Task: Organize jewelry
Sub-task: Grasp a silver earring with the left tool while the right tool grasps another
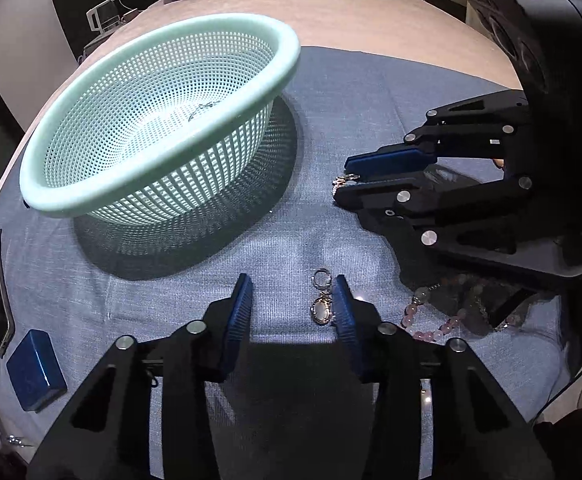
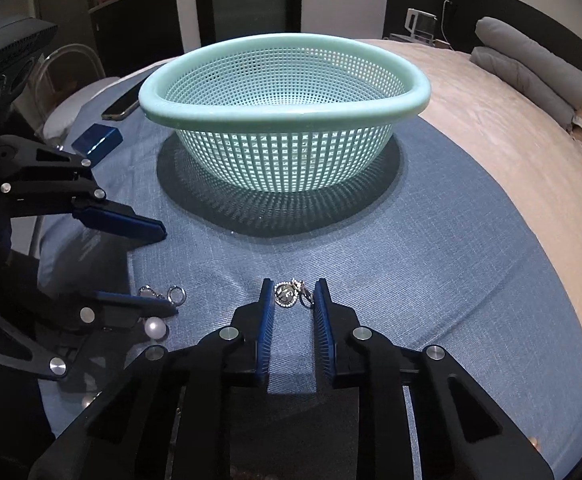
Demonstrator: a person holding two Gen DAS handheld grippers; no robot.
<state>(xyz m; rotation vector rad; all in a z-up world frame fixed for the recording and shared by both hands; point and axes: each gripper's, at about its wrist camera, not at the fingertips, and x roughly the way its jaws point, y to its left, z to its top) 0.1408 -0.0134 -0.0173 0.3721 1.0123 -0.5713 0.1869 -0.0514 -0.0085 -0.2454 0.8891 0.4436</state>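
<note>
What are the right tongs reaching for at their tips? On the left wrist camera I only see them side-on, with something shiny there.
Observer: A small round charm with a sparkly rim and a clasp. It lies on the blue cloth, between the two fingers of the right tongs.
Operator: Is it pinched?
Observer: I can't tell. The pads stand close on both sides of it, with barely any gap.
Operator: Is anything loose by my left tongs that I'm missing?
Observer: A white pearl lies right beside the lower finger of the left tongs.
</note>
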